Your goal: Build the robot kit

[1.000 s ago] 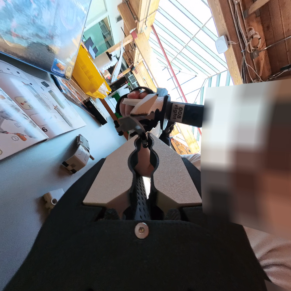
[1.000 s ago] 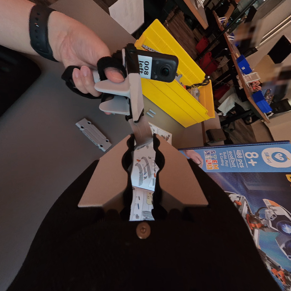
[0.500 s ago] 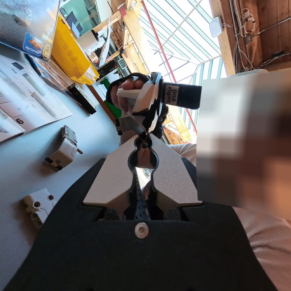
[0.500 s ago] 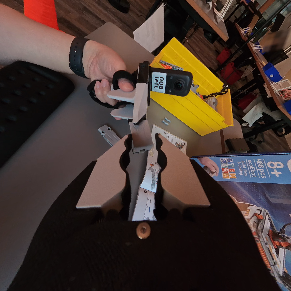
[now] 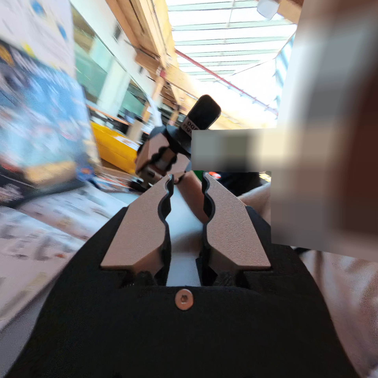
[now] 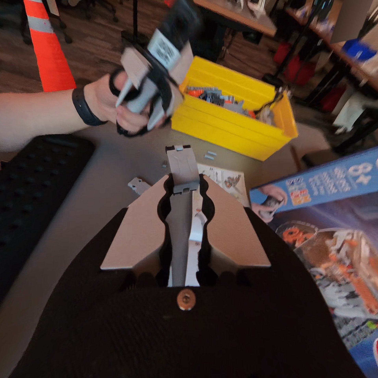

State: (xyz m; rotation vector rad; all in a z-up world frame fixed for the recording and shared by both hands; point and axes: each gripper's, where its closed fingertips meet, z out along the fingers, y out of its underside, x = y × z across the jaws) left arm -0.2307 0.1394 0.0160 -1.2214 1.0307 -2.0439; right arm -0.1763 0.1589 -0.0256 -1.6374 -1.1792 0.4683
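My right gripper (image 6: pixel 185 177) is shut on a grey curved panel piece (image 6: pixel 182 167), held by its near end above the grey table (image 6: pixel 114 163). My left gripper (image 5: pixel 188 176) is open and empty, with table and an arm showing through the gap. In the right wrist view the left gripper (image 6: pixel 149 102) is up and to the left, apart from the panel, blurred, in a hand with a black wristband. In the left wrist view the right gripper (image 5: pixel 161 161) sits just beyond my fingertips with the grey piece in it.
A yellow bin (image 6: pixel 235 126) of parts stands at the back. A blue kit box (image 6: pixel 327 214) is on the right, an instruction booklet (image 6: pixel 223 180) beside it. A flat grey piece (image 6: pixel 137 185) and small grey bits (image 6: pixel 209 154) lie on the table. A black mat (image 6: pixel 30 194) is left, an orange cone (image 6: pixel 49 51) behind.
My left gripper has opened, let go of the black pin on the grey piece, and swung away fast. The right gripper keeps the grey panel and has tilted to look more down at the table.
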